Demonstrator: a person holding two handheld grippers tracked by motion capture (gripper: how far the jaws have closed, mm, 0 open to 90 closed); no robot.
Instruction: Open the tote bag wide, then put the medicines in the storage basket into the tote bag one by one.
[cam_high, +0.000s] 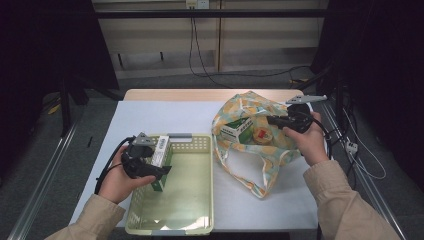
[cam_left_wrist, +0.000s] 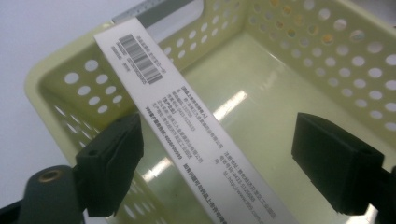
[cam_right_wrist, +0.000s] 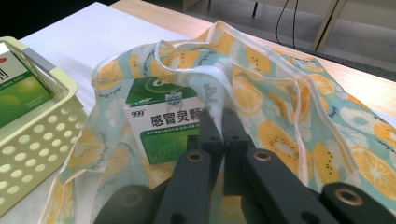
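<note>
- Unloading bag into basket: that's the read of the step in hand.
- Left claw over the basket's left wall, jaws spread wide, gripping nothing; same in the left gripper view.
- Box standing on edge inside the basket against that left wall, between the open jaws; nearer one pad, contact not clear. Probably a drop-off or a re-grip, hence the wide gap.
- Right claw at the table's far right edge, jaws closed on the bag's white hem. Likely pinching it to keep the mouth open.
- Second box lying in the bag mouth, uncovered; probably next out.
- Basket at the near left of the table: rigid pale-yellow plastic, round perforations in the walls, glossy floor.
- Boxes: stiff card, flat faces, sharp edges; white barcode side, green printed front. Should clamp easily across the narrow faces.
- Bag: thin limp fabric, fruit print, slumped and creased. Expect it to drag if pulled.
</note>
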